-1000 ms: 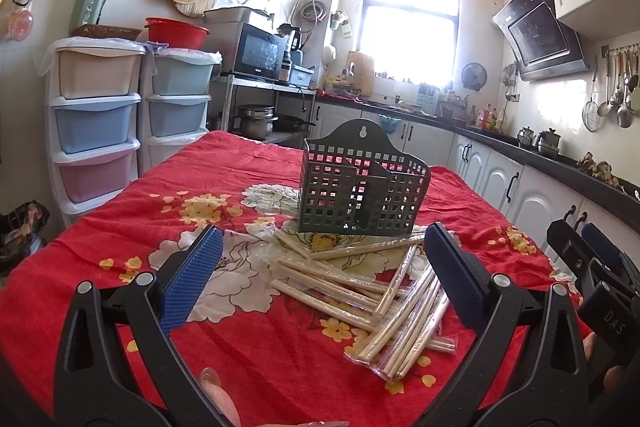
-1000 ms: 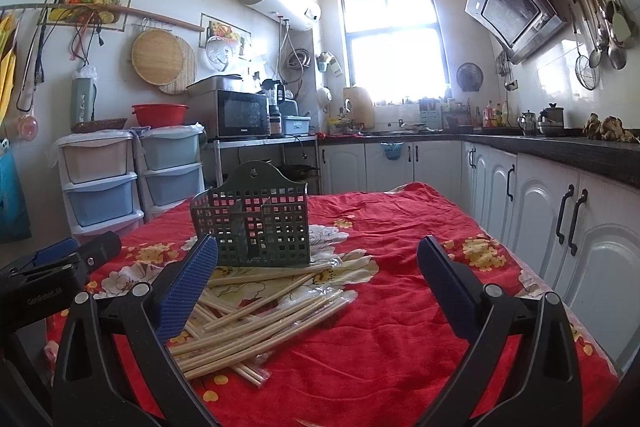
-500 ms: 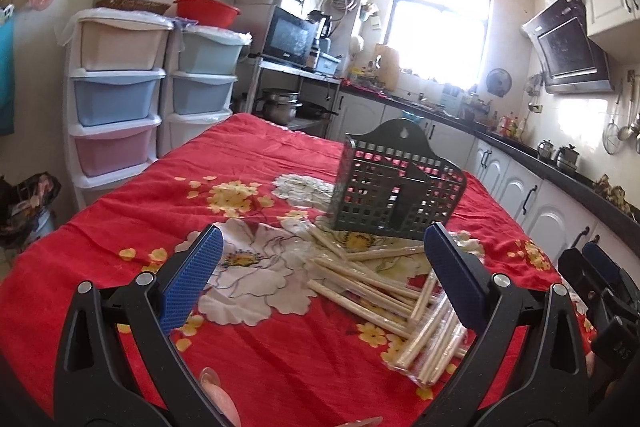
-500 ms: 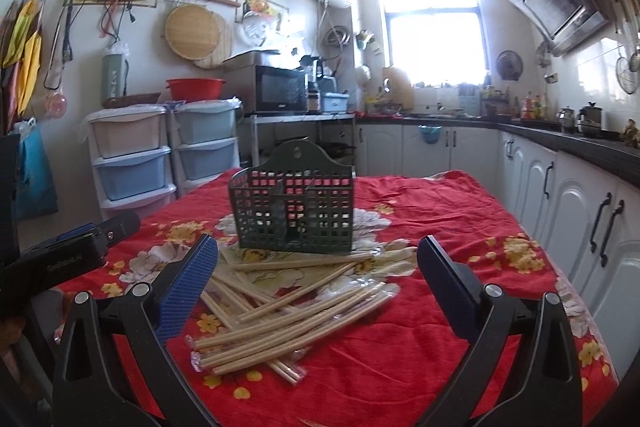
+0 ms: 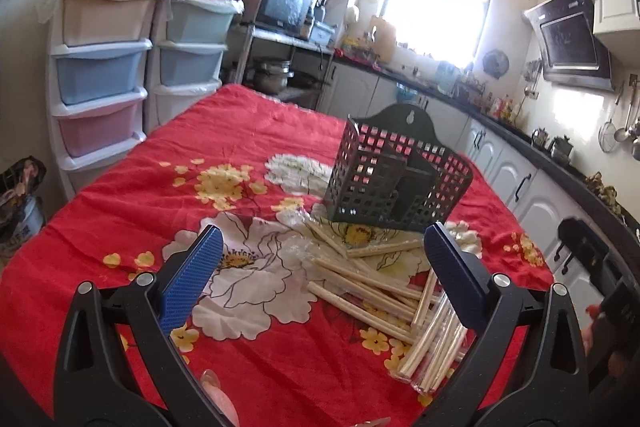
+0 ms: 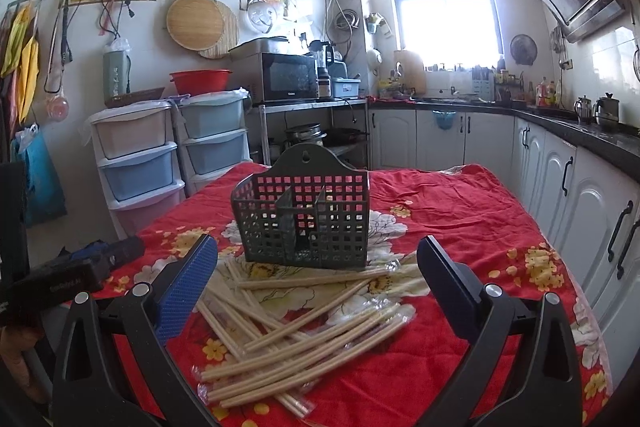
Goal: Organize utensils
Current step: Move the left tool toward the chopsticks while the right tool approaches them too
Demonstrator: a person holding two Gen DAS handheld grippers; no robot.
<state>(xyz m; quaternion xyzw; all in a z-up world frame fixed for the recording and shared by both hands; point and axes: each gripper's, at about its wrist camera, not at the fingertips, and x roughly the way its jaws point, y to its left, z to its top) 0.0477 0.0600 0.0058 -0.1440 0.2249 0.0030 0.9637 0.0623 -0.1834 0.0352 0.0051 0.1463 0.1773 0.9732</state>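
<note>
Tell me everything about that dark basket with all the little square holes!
The basket looks like dark grey-green plastic, its walls a grid of square holes. Its taller, arched back panel has a hanging hole, and dividers split the inside into compartments, which look empty. It stands upright on the red flowered cloth, with chopsticks lying scattered at its front foot. Neither gripper touches it.
</note>
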